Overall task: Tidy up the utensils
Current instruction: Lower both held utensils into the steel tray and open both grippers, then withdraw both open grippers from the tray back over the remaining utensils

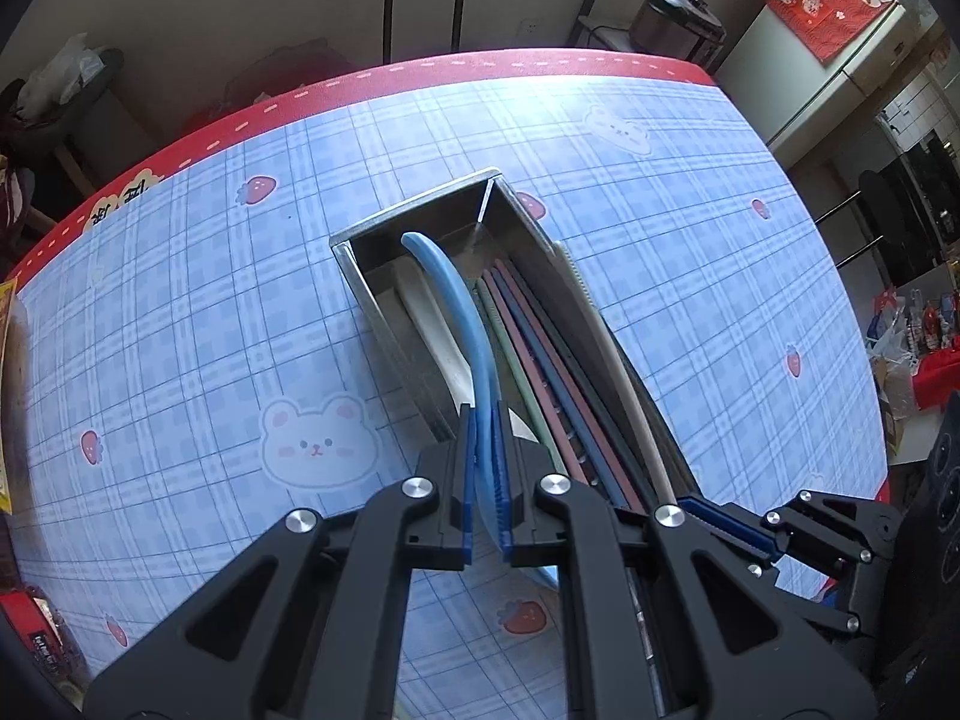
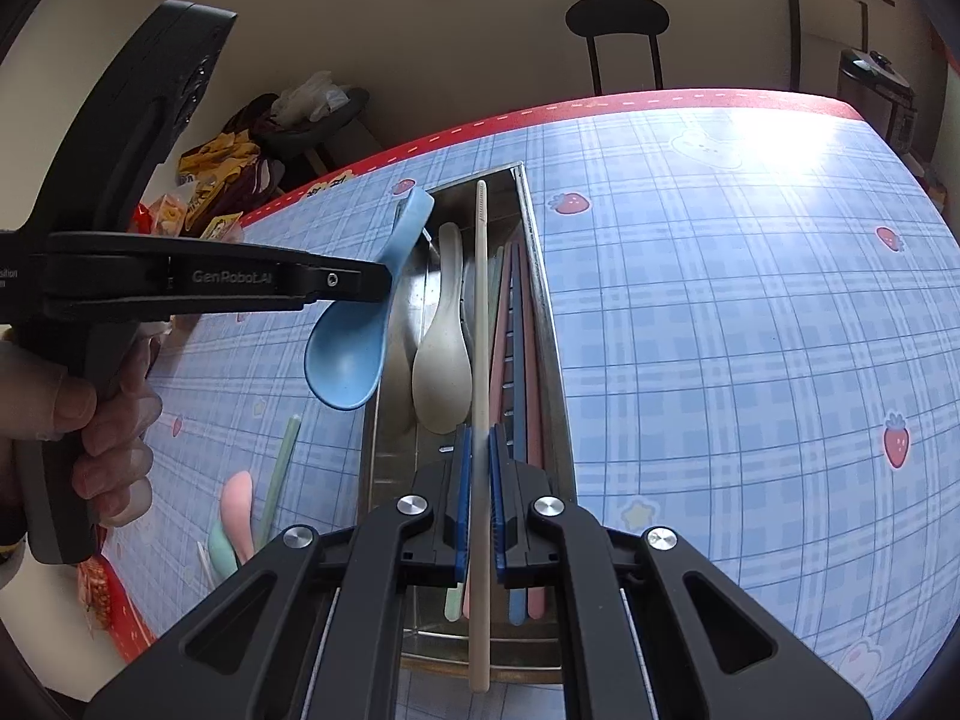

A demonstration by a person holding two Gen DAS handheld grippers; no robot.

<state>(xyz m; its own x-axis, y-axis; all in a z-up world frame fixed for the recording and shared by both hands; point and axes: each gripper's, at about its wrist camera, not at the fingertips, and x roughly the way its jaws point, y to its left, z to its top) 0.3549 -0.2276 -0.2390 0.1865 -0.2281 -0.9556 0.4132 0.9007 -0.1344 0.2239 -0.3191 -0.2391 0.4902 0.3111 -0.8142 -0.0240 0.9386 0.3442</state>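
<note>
A metal utensil tray (image 1: 384,324) (image 2: 543,312) lies on the table. It holds a white spoon (image 2: 441,366) on its left side and several coloured chopsticks (image 2: 519,360) on its right side. My left gripper (image 1: 485,420) is shut on a blue spoon (image 1: 462,306) (image 2: 354,354), held over the tray's left side with its handle pointing to the far end. My right gripper (image 2: 479,438) is shut on a cream chopstick (image 2: 480,300) (image 1: 612,348), held lengthwise above the tray.
The table has a blue plaid cloth (image 1: 690,252) with a red edge. A pink spoon (image 2: 240,510), a green spoon (image 2: 223,552) and a green chopstick (image 2: 279,474) lie on the cloth left of the tray. A chair (image 2: 618,36) stands beyond the far edge.
</note>
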